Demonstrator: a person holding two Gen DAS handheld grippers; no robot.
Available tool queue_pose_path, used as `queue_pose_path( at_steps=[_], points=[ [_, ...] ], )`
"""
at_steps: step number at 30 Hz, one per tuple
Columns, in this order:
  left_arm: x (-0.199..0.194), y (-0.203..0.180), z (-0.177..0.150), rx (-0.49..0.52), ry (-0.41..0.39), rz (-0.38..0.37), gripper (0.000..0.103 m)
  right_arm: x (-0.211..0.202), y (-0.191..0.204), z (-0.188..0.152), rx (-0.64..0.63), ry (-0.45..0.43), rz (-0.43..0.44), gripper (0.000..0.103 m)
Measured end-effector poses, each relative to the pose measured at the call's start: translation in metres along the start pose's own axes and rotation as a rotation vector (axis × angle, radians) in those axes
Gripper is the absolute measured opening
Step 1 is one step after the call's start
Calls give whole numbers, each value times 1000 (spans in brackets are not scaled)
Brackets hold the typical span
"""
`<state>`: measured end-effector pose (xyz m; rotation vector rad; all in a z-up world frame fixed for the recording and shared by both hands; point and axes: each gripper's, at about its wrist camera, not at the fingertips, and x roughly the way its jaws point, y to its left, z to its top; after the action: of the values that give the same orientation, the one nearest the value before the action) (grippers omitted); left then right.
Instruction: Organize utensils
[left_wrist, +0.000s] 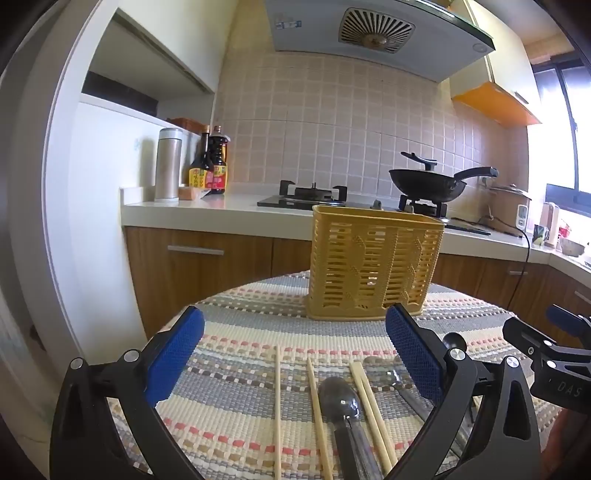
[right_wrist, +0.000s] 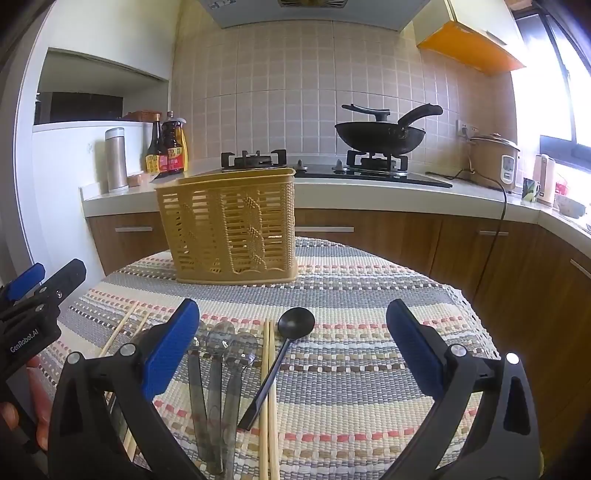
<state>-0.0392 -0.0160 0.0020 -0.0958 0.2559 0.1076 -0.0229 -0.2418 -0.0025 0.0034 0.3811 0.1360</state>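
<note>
Tiled wall (right_wrist: 295, 74), wooden cabinets (right_wrist: 369, 236), bright window (right_wrist: 554, 92)

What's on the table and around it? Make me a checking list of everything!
Surface: striped woven mat covers the round table.
Job's things: yellow basket upright; chopsticks, black spoon, clear spoons lying flat in front.
Clutter: nothing seen on the mat.
Tongs: left tongs open; right tongs open; both hold nothing.
Cables: black cord from rice cooker.
Surroundings: wok on stove, sauce bottles.
</note>
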Motion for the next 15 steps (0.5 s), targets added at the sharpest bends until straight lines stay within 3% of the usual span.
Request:
queue_pose_path(
  at_steps=[15],
  points=[
    [0, 0, -1, 2, -1, 1, 95, -3, 4, -2, -11, -17, 2, 97]
  ],
)
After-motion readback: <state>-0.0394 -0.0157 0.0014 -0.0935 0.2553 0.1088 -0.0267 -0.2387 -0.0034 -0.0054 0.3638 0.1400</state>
